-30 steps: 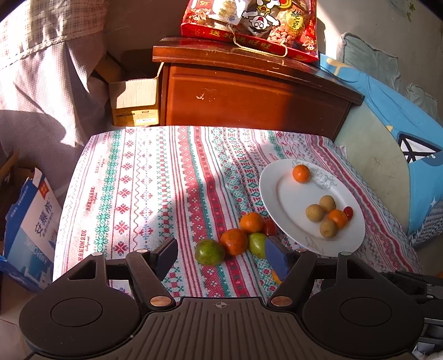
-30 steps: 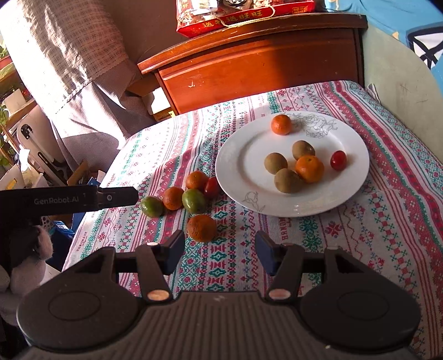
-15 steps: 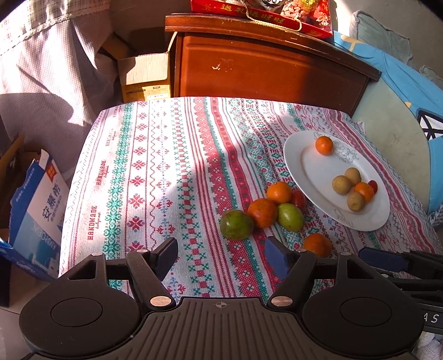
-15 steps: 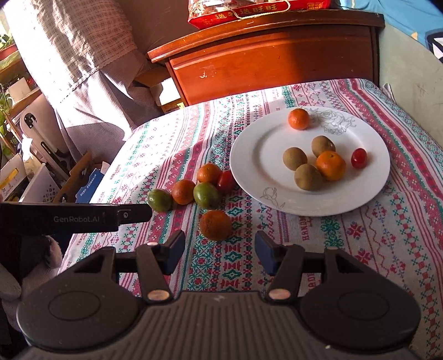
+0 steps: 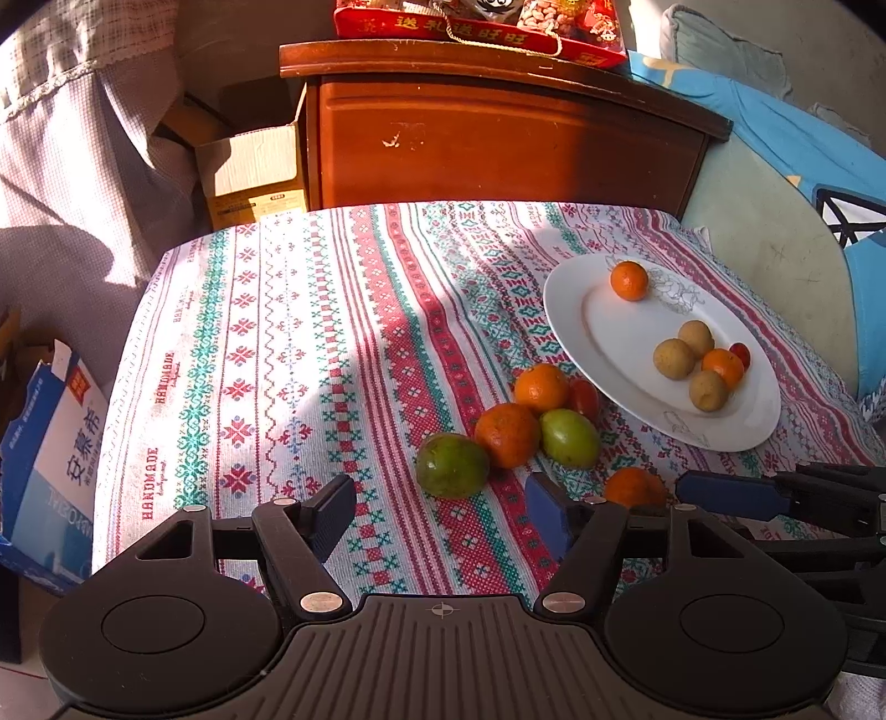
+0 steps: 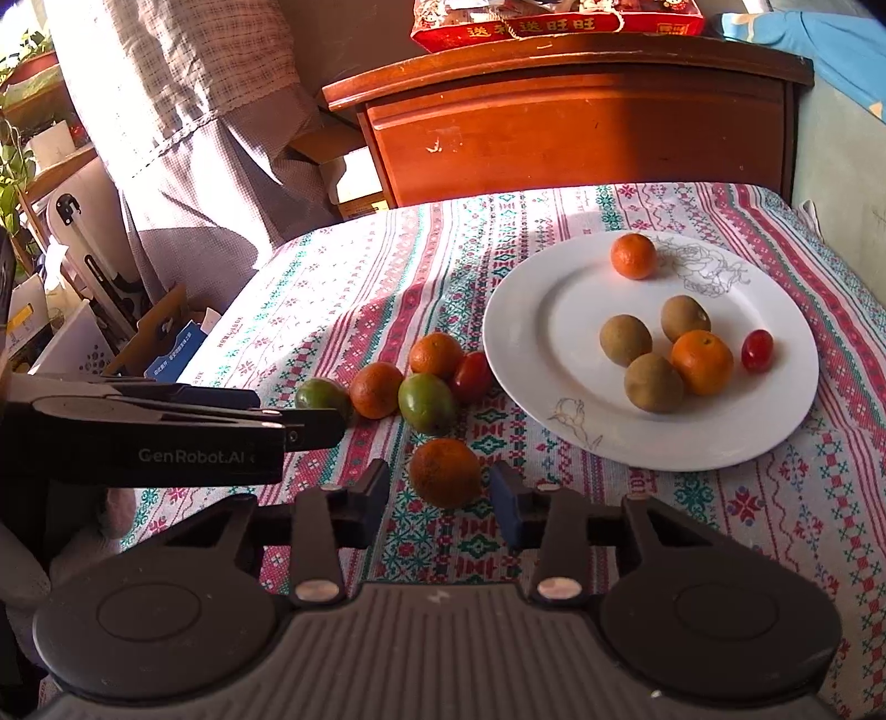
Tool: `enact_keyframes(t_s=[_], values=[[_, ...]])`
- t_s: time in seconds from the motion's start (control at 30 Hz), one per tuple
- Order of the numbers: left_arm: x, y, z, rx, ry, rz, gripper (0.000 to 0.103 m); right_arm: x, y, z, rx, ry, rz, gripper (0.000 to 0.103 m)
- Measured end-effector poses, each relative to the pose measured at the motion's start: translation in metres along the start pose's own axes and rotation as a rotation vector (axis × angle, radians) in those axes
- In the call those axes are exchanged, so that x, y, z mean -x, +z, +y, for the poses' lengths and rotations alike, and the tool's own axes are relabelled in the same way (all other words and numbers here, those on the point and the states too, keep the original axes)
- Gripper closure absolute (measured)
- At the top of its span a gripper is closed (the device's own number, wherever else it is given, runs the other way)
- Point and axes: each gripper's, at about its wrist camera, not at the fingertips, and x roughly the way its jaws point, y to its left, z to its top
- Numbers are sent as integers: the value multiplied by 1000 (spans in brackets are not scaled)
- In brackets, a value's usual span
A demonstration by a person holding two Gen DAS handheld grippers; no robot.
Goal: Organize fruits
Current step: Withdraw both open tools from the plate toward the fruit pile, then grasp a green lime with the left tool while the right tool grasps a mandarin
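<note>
Fruits lie partly on the white plate (image 6: 554,437), partly beside it. We see one orange (image 6: 446,472) between the spread fingers of the right gripper (image 6: 440,495) (half hidden in the left view); the left gripper (image 5: 440,518) is spread too, holding nothing.

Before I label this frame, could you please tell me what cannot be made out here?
- Lone orange: left wrist view, lower half hidden by the left claw's finger.
- Red gift box: both views, top cut off by the frame edge.
- Tomato off the plate: part hidden behind the fruit cluster.
</note>
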Motion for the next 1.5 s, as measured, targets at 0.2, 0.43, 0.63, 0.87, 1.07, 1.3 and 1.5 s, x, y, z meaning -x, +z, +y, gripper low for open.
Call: enact_keyframes(t_s=[0.2, 0.43, 0.63, 0.87, 1.07, 1.3, 1.5], values=[[-5, 0, -2, -9, -7, -13, 40, -6, 0, -3, -12, 5, 9, 71], [-10, -1, -3, -15, -4, -12, 52, -10, -1, -7, -37, 11, 12, 73], [-18, -3, -6, -23, 0, -3, 61, -10, -1, -8, -42, 12, 10, 73], [-19, -2, -6, -25, 17, -16, 72, -10, -1, -7, -47, 13, 10, 73], [-13, -3, -3, -1, 39, -19, 75, -7, 0, -8, -59, 20, 8, 73], [2, 5, 4, 61, 58, -53, 75, 7, 12, -8, -78, 40, -44, 73], [20, 20, -6, 55, 28, -108, 75, 28, 37, -15, -75, 32, -126, 73]])
